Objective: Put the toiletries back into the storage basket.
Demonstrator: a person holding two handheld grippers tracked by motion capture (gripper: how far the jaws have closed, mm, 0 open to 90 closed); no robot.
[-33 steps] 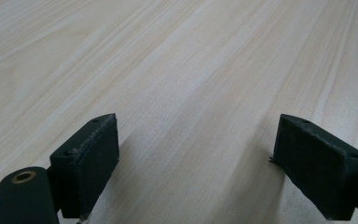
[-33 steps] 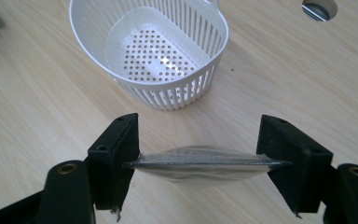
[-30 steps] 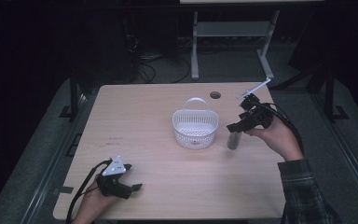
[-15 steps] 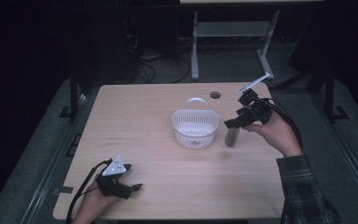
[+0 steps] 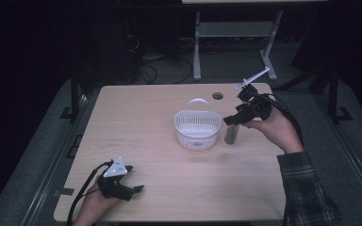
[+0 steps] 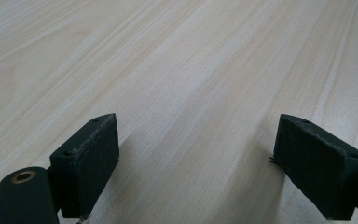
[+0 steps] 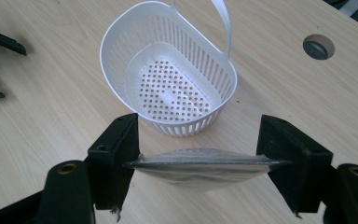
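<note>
While we hold the pouch over the table (image 5: pixel 136 117), the work sits between lifting and dropping: we judge the step in hand to be carrying the pouch to the basket (image 5: pixel 197 130), which stands empty just ahead of the right gripper (image 5: pixel 231 120) and a little to its left, its handle arching up on the far side. Beyond the basket from that gripper there is a round cable hole (image 7: pixel 318 46) in the tabletop.

Our right gripper grips the pouch (image 7: pixel 200 169) by its flat top seam, one jaw at each end of the seam, so the jaws stand fairly wide with the silvery pouch stretched between them; in the high view the pouch hangs below the gripper, close to the basket's right wall, though we cannot tell whether its bottom touches the wood.

Our left gripper (image 5: pixel 134 189) rests low at the near edge, well apart from the basket, its jaws spread wide with nothing but bare wood between the pads (image 6: pixel 93 158).

Next, as we judge it, the right gripper must rise enough for the pouch's bottom to pass the rim, travel forward and left until the pouch hangs over the perforated floor, then part its jaws; the handle is the thing to steer around
</note>
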